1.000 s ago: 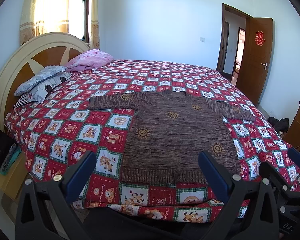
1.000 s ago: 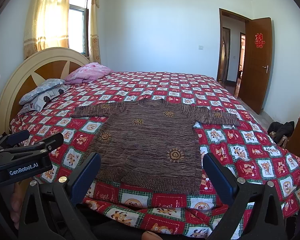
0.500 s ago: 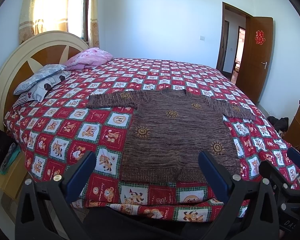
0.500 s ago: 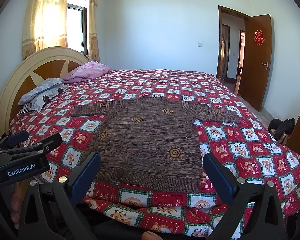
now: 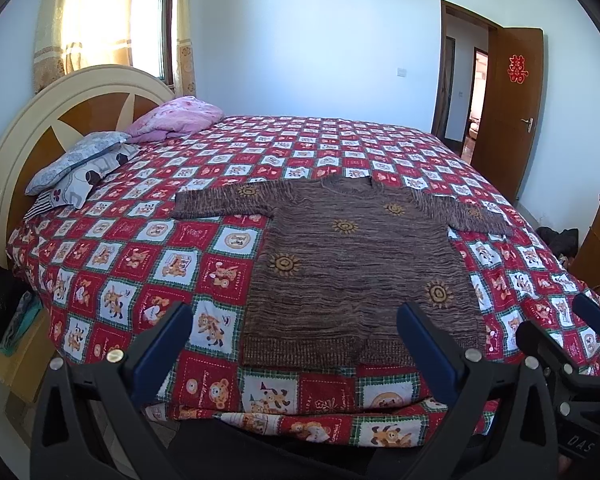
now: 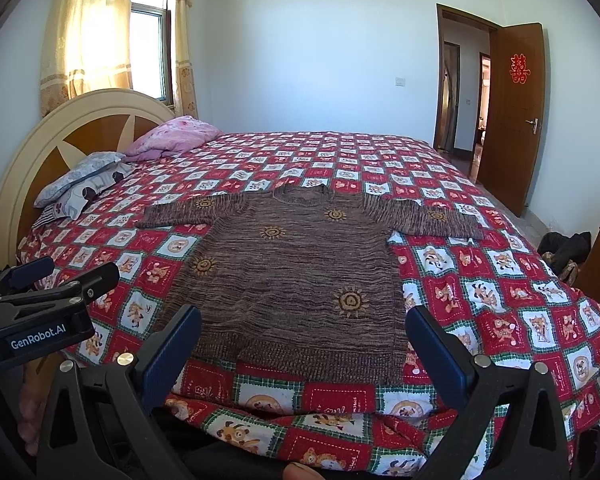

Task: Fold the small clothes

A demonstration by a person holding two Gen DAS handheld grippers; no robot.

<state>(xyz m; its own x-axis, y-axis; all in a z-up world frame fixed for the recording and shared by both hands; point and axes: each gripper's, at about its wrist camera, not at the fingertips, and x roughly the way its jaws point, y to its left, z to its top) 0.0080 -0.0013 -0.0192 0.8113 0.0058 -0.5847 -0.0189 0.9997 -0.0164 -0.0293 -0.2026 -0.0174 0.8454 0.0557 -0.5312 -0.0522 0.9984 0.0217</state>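
A brown knitted sweater [image 5: 360, 264] lies flat, front up, on the bed [image 5: 148, 248], in the centre of both frames, its hem close to the near edge of the mattress and its neck pointing toward the far wall. Both sleeves stretch out sideways: the left sleeve [image 5: 220, 202] toward the pillows [image 5: 76, 168] in the left of the frame, the right sleeve [image 6: 432, 216] toward the door side.

The left tongs [image 5: 292, 340] hang in the lower part of their view, blue pads wide apart and holding nothing, just short of the hem. The right tongs [image 6: 304, 344] stand the same way in their view, spread and empty, the hem showing between the pads.

The knit looks soft, loose and fairly thick, so it will probably sag and stretch rather than hold a crease, and a pinch on a single layer may drag the weave. It seems light enough to lift with one pinch, and its rough surface should not slip from the pads. The checked bedspread [image 6: 500, 300] beneath is also cloth, so a deep bite risks catching it too.

The best holds are likely the firmer ribbed edges: a cuff at the sleeve end and the shoulder seam, or the two hem corners, folding the sleeves inward first.
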